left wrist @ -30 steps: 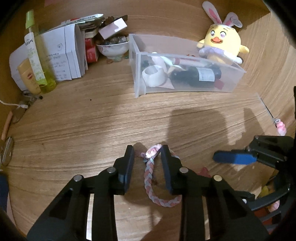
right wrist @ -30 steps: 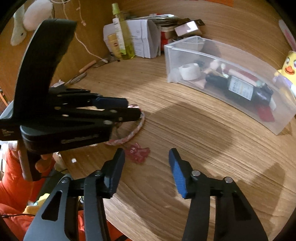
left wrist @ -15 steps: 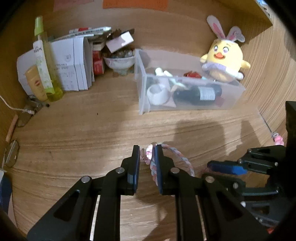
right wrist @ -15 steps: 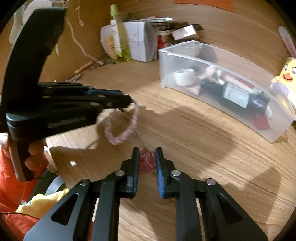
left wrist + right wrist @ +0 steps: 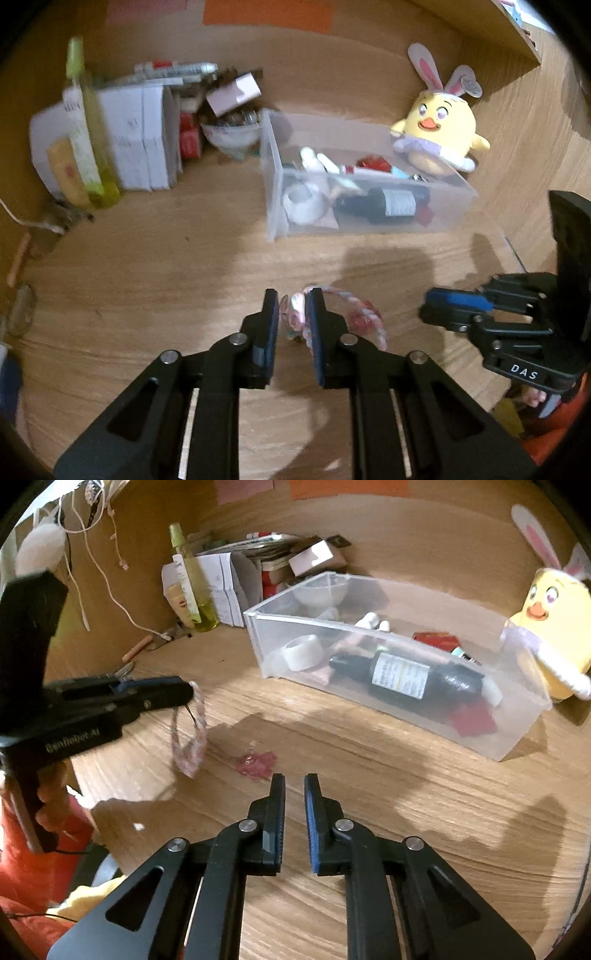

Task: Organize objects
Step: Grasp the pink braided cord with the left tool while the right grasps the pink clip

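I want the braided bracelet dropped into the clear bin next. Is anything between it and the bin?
Nothing visible. The braided bracelet hangs from the left tool; only bare wooden desk lies before the clear bin, whose top is open.

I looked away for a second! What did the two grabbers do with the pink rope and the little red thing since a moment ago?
The left gripper closed its jaws on the braided bracelet and lifted it off the wooden table; it now dangles. The right gripper closed on the red trinket, then pulled back with its jaws shut, and the trinket lies on the table ahead of it. The clear bin, chick plush and back clutter stayed put.
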The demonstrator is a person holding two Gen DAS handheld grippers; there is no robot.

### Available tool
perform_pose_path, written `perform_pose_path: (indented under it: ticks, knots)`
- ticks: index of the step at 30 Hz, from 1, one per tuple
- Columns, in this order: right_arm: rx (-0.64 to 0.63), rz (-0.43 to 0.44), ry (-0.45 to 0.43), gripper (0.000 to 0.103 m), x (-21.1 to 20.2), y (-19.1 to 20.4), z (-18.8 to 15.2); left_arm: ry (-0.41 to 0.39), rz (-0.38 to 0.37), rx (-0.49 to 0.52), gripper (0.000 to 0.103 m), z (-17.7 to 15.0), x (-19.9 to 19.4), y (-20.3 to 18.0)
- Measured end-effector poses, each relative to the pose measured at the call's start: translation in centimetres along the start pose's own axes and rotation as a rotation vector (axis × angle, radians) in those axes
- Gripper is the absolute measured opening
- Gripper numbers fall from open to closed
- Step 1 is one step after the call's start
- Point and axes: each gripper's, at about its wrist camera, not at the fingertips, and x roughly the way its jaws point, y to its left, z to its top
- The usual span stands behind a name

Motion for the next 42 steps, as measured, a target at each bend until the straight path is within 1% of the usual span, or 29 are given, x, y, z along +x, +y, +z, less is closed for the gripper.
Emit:
perform_pose_path:
  ticks: [1, 2, 3, 4, 5, 6, 8, 10, 12, 14, 16, 18, 19, 21, 26, 27, 31, 32, 33, 34, 35, 36, 38, 40, 42]
  knots:
    - [-0.004, 0.021, 0.013, 0.019, 0.3, 0.0, 0.1, 0.010, -0.012, -0.007, 0.015, -0.3, 0.2, 0.2]
    - [-0.013, 0.024, 0.015, 0.028, 0.4, 0.2, 0.1, 0.018, -0.013, -0.006, 0.016, -0.6, 0.2, 0.3]
    - [-0.026, 0.014, 0.015, 0.035, 0.6, 0.5, 0.2, 0.025, -0.006, 0.000, 0.021, -0.9, 0.3, 0.4]
    - [-0.049, -0.001, 0.012, 0.037, 0.9, 0.9, 0.2, 0.029, 0.007, 0.008, 0.025, -1.3, 0.3, 0.6]
    - [-0.065, -0.008, 0.013, 0.039, 1.1, 1.1, 0.3, 0.030, 0.014, 0.010, 0.033, -1.5, 0.2, 0.7]
    - [-0.081, -0.013, 0.015, 0.039, 1.3, 1.4, 0.3, 0.032, 0.021, 0.010, 0.039, -1.8, 0.1, 0.9]
    - [-0.111, -0.028, 0.018, 0.039, 2.0, 2.0, 0.5, 0.036, 0.020, 0.008, 0.043, -2.3, -0.2, 1.2]
    - [-0.131, -0.045, 0.031, 0.039, 2.7, 2.2, 0.7, 0.041, 0.001, 0.005, 0.046, -2.7, -0.6, 1.4]
    - [-0.134, -0.037, 0.051, 0.039, 3.4, 2.3, 0.8, 0.038, -0.012, 0.016, 0.053, -3.0, -0.9, 1.1]
    - [-0.139, -0.038, 0.061, 0.039, 4.1, 2.5, 1.0, 0.042, -0.026, 0.030, 0.058, -3.2, -0.9, 0.7]
    - [-0.150, -0.046, 0.061, 0.039, 4.5, 2.8, 1.1, 0.062, -0.042, 0.051, 0.058, -3.4, -0.5, -0.1]
    - [-0.153, -0.042, 0.071, 0.037, 4.9, 2.8, 1.3, 0.073, -0.042, 0.074, 0.059, -3.5, -0.1, -0.9]
    - [-0.146, -0.029, 0.068, 0.035, 5.0, 2.7, 1.4, 0.073, -0.038, 0.090, 0.059, -3.5, 0.0, -1.3]
    - [-0.147, -0.024, 0.066, 0.025, 5.1, 2.6, 1.6, 0.074, -0.035, 0.110, 0.059, -3.5, 0.3, -1.7]
    - [-0.147, -0.015, 0.061, 0.024, 5.1, 2.7, 1.8, 0.111, -0.054, 0.121, 0.058, -3.1, 1.9, -2.4]
    - [-0.150, -0.023, 0.055, 0.021, 5.0, 2.7, 1.8, 0.104, -0.044, 0.127, 0.059, -3.0, 2.0, -2.5]
    - [-0.136, -0.015, 0.044, 0.019, 4.6, 2.4, 2.1, 0.105, 0.004, 0.170, 0.059, -2.9, 2.6, -3.4]
    - [-0.136, -0.023, 0.041, 0.019, 4.5, 2.3, 2.2, 0.103, 0.020, 0.181, 0.057, -2.9, 2.7, -3.5]
    - [-0.133, -0.035, 0.037, 0.019, 4.3, 2.1, 2.2, 0.099, 0.037, 0.192, 0.048, -2.9, 2.8, -3.7]
    - [-0.129, -0.041, 0.033, 0.019, 4.2, 2.0, 2.3, 0.095, 0.036, 0.190, 0.044, -2.8, 2.8, -3.6]
    - [-0.125, -0.048, 0.029, 0.019, 3.9, 1.7, 2.3, 0.095, 0.036, 0.185, 0.033, -2.7, 2.8, -3.5]
    - [-0.116, -0.055, 0.023, 0.019, 3.6, 1.4, 2.3, 0.092, 0.045, 0.178, 0.020, -2.6, 2.8, -3.3]
    - [-0.102, -0.068, 0.013, 0.019, 3.1, 0.7, 2.3, 0.090, 0.051, 0.154, 0.013, -2.3, 2.8, -2.7]
    - [-0.084, -0.078, 0.004, 0.019, 2.5, -0.2, 2.2, 0.093, 0.024, 0.114, 0.011, -2.2, 2.8, -1.9]
    - [-0.068, -0.080, -0.002, 0.019, 2.1, -0.9, 2.2, 0.085, 0.037, 0.106, 0.008, -2.1, 2.6, -1.9]
